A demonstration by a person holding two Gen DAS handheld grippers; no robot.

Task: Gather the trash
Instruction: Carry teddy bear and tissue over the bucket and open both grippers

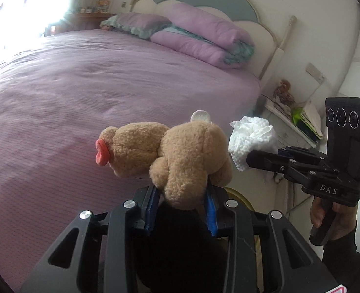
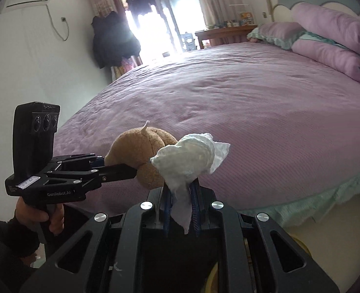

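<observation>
Both tools are loaded and held in the air just off the near edge of the bed point(image 1: 57, 92), neither item resting on the bedspread. Left tool point(image 1: 182, 193): fingers pressed onto the lower body of a tan plush bear point(image 1: 170, 151); bear's long axis runs crosswise to the tool, head toward the left w/ a red tongue-like tab. Right tool point(image 2: 181, 193): fingers pinching the tail of a crumpled white tissue point(image 2: 189, 158), wad standing above the tips, a loose strip hanging down between the fingers. Key relation: tissue sits just beside the bear on the bear's right, tools converging at roughly a right angle; in the right wrist view the tissue overlaps the bear, contact vs. small gap cannot be told. The tissue is the trash item, so the right tool is the one that carries it to disposal; the bear looks like a non-trash item, judged only. Hidden/unclear: no bin identified; a yellow curved rim point(image 2: 211, 278) shows below the tools in both views, mostly covered by tool bodies, so its nature is uncertain. Window glare washes out the far-left corner of the bed. Nightstand point(image 1: 287, 122) clutter past the far-right corner is too small to identify.
</observation>
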